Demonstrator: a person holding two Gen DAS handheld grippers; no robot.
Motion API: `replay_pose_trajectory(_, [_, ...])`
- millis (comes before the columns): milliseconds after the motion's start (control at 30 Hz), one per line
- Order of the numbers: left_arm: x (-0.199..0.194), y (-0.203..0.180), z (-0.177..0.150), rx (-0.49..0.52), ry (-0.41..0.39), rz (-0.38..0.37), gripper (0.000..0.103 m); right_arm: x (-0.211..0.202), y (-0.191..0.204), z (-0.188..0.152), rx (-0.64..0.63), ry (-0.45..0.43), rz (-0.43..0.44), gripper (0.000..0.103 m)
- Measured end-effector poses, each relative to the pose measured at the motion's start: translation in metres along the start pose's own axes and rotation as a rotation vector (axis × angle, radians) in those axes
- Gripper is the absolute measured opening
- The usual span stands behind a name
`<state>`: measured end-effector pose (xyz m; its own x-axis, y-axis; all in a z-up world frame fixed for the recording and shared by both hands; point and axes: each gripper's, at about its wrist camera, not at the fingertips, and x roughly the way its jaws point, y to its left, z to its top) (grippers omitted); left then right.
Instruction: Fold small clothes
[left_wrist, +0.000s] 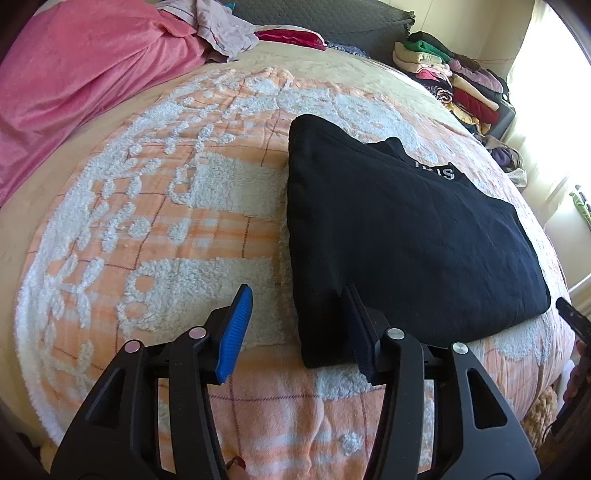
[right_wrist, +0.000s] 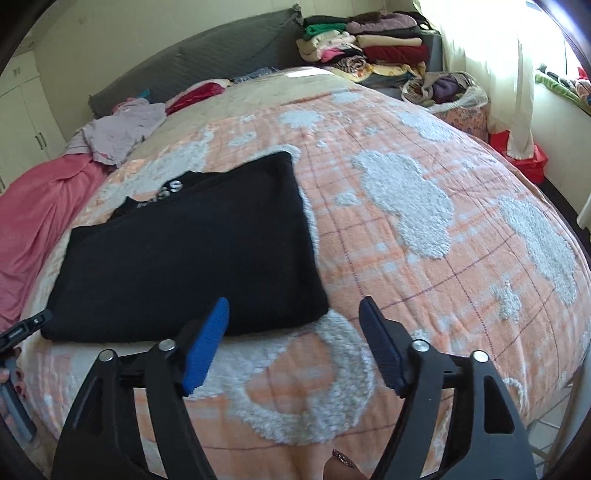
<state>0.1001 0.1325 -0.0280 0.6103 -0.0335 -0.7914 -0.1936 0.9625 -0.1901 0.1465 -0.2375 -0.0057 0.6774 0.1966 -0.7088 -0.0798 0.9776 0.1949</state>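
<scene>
The left tool (left_wrist: 295, 328) stands with its jaws spread and empty, straddling the near left corner of the folded black knit garment (left_wrist: 406, 236); its inner finger touches or overlaps that corner, though I cannot tell which; the right tool (right_wrist: 295, 339) is likewise spread and holds nothing, just off the garment's near right corner. The garment lies flat on the peach-and-white tufted bedspread (right_wrist: 424, 229), its long axis running across between both tools; the left looks nearer.
</scene>
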Motion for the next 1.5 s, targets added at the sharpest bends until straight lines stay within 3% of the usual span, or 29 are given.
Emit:
replay_pose_trajectory(100, [-0.006, 0.001, -0.001, 0.001, -0.005, 0.0, 0.045, -0.01, 0.018, 0.002, -0.047, -0.033, -0.015, 0.081])
replay_pose_trajectory(400, [-0.025, 0.01, -0.001, -0.004, -0.033, 0.008, 0.059, -0.025, 0.068, 0.008, -0.17, -0.099, 0.012, 0.09])
replay_pose_trajectory(533, [-0.031, 0.017, 0.002, -0.012, -0.048, 0.028, 0.065, -0.024, 0.091, 0.011, -0.221, -0.103, 0.03, 0.09])
replay_pose_trajectory(800, [-0.039, 0.036, 0.013, -0.044, -0.077, 0.064, 0.089, -0.013, 0.143, 0.015, -0.311, -0.085, 0.11, 0.09])
replay_pose_trajectory(1100, [-0.039, 0.053, 0.031, -0.042, -0.098, 0.13, 0.093, -0.004, 0.195, 0.012, -0.409, -0.062, 0.177, 0.091])
replay_pose_trajectory(1500, [-0.031, 0.058, 0.053, -0.027, -0.111, 0.141, 0.093, 0.017, 0.251, -0.006, -0.542, -0.012, 0.226, 0.095])
